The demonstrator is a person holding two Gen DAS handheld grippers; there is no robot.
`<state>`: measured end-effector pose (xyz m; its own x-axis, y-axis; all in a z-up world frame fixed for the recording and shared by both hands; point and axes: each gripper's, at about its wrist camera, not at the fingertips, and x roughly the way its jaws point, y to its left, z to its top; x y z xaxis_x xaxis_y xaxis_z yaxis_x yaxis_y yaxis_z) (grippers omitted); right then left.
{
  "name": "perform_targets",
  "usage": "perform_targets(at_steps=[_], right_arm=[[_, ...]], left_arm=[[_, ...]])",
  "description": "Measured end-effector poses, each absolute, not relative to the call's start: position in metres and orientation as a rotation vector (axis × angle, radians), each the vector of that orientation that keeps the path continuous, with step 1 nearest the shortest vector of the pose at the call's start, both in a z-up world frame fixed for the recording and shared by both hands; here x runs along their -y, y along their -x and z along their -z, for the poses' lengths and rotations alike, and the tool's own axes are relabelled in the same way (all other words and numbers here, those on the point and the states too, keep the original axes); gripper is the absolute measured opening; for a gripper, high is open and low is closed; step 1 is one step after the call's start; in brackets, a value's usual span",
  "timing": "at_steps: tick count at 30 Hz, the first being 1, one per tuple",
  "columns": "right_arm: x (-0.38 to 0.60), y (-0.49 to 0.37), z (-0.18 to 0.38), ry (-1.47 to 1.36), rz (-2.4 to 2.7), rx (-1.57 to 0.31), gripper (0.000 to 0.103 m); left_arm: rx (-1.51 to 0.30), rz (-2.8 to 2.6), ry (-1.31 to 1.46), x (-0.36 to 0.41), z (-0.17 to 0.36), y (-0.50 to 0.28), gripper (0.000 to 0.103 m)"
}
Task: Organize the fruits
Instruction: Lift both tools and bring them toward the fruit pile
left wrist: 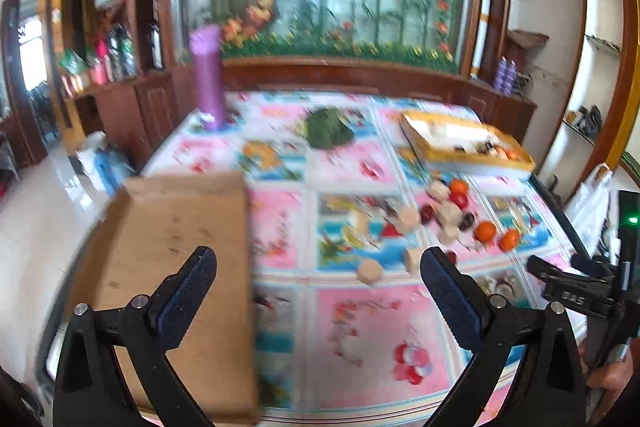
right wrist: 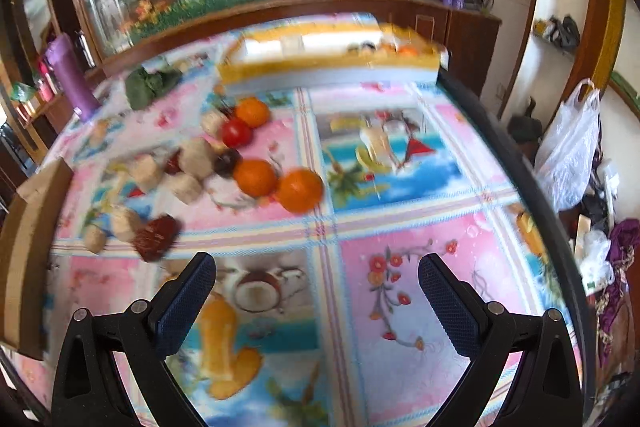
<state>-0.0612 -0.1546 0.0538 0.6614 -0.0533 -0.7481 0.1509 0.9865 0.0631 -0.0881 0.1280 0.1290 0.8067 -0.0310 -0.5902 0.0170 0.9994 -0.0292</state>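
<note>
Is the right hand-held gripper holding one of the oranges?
No, the right hand-held gripper is open and empty, with the oranges lying farther off on the tablecloth.

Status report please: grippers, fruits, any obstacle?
Left gripper open, empty. Right gripper open, empty. Oranges loose on tablecloth, none grasped. Path clear.

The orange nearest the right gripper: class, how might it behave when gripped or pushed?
The orange looks round, so a push would probably roll it across the flat tablecloth. Its smooth skin might slip between closing fingers. It touches another orange, which a push would likely shift.
</note>
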Motion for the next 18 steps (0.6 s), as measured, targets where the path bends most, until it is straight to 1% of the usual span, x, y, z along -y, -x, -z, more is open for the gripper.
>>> perform_targets(at_steps=[4, 7, 11, 14, 18], right_arm=[[0.135, 0.085, -0.103, -0.106, 0.084, -0.708, 0.103], [0.122, 0.101, -0.154, -0.067, 0.068, -0.588, 0.103], [0.105, 0.120, -0.235, -0.031, 0.046, -0.429, 0.103], [0.101, 0.133, -0.299, -0.035, 0.049, -0.318, 0.103], [0.095, 0.149, -0.383, -0.007, 0.080, -0.148, 0.103]], left_arm=[[-0.547, -0.009, 0.047, -0.153, -0.168, 0.109, 0.102], [-0.435, -0.023, 0.041, -0.168, -0.211, 0.134, 0.102], [-0.337, -0.036, 0.003, -0.176, -0.262, 0.151, 0.102], [-0.242, -0.065, -0.018, -0.187, -0.315, 0.164, 0.102], [-0.159, -0.095, 0.002, -0.204, -0.375, 0.165, 0.102]])
